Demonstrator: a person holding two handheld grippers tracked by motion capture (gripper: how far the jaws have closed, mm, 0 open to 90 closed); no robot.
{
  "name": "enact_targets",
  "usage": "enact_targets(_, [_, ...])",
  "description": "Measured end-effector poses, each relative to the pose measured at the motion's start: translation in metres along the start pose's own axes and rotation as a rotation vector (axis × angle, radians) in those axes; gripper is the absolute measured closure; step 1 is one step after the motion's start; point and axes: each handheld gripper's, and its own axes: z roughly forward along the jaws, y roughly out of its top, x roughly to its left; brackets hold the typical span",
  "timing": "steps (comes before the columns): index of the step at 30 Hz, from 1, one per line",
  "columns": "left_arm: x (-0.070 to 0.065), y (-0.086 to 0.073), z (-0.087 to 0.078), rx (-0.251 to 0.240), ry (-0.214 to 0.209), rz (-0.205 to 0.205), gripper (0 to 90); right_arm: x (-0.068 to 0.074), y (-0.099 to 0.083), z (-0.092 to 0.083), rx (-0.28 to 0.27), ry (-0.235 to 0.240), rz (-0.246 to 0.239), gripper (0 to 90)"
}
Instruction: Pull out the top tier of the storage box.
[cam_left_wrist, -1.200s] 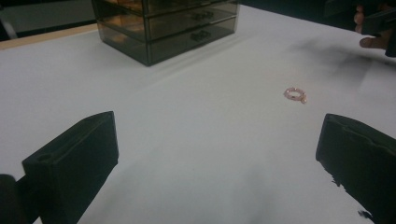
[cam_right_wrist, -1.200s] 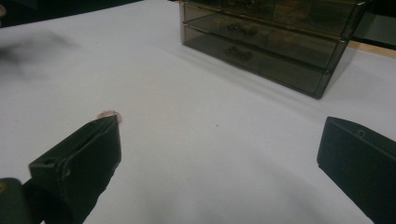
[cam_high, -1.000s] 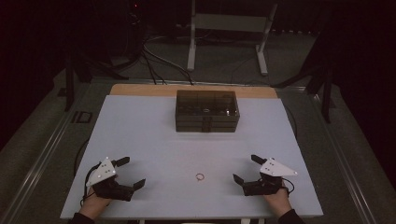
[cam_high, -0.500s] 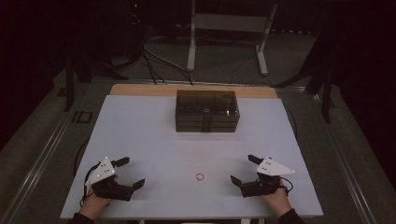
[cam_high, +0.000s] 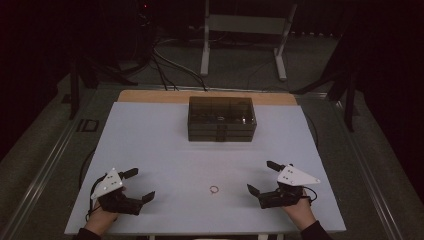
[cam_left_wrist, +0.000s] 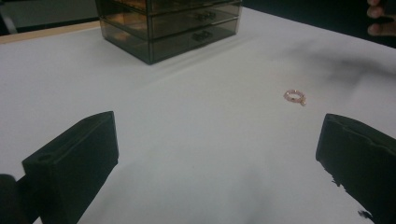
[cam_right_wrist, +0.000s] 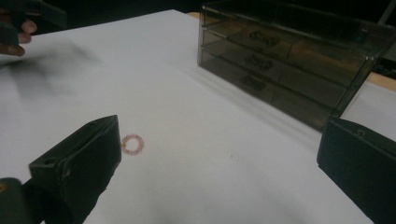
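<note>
Step in hand looks like the approach to a pick: small pink ring (cam_high: 214, 189) lies flat on the white worktop (cam_high: 165, 145), near edge, about midway between the two tools, touching nothing.

Right tool (cam_high: 261, 176) is released, jaws wide apart, empty, low over the worktop and angled toward the ring. In the right gripper view the ring (cam_right_wrist: 132, 144) sits just beside the left-hand jaw, not between the jaws. Left tool (cam_high: 141, 183) is also released and empty, parked at the near-left corner, well apart from the ring; in its own view the ring (cam_left_wrist: 294, 96) is farther off, toward the right-hand jaw.

Next move, my read: right tool is the closer one. It needs to slide left so the ring is centred between the jaws, drop until the tips are nearly on the worktop, then close. The ring is thin and flat, so tips that ride high will close over it, and a skewed approach may just push it along.

Likely destination is the smoked-plastic drawer box (cam_high: 222, 119) at the far centre. All three drawers look closed in the right gripper view (cam_right_wrist: 285, 60), so one would need pulling first. Left tool is free for that.

Room: open worktop all round the ring, clear lane from ring to box. Watch the near edge, since the ring is not far from it and both hands sit almost at it. Right tool is near the right edge too.
</note>
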Motion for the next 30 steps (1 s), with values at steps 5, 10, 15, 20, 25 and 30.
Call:
enact_targets(5, [0.0, 0.0, 0.0, -0.001, -0.003, -0.002, 0.0, -0.002, 0.011, 0.0, -0.017, -0.02, -0.047, 0.0])
enact_targets(10, [0.0, 0.001, 0.0, -0.005, -0.005, -0.003, 0.0, -0.004, 0.021, 0.001, -0.031, -0.023, -0.081, 0.0])
enact_targets(15, [0.0, 0.001, 0.0, -0.008, -0.003, -0.007, 0.0, -0.006, 0.033, 0.006, -0.048, -0.023, -0.126, 0.0])
enact_targets(20, [0.001, 0.001, 0.0, -0.011, -0.004, -0.01, 0.0, -0.008, 0.042, 0.015, -0.055, -0.033, -0.182, 0.0])
enact_targets(25, [0.001, 0.001, 0.0, -0.014, -0.002, -0.011, 0.0, -0.008, 0.049, 0.024, -0.052, -0.044, -0.235, 0.0])
enact_targets(30, [0.001, 0.001, 0.0, -0.01, -0.002, -0.009, 0.0, -0.011, 0.054, 0.031, -0.053, -0.043, -0.24, 0.0])
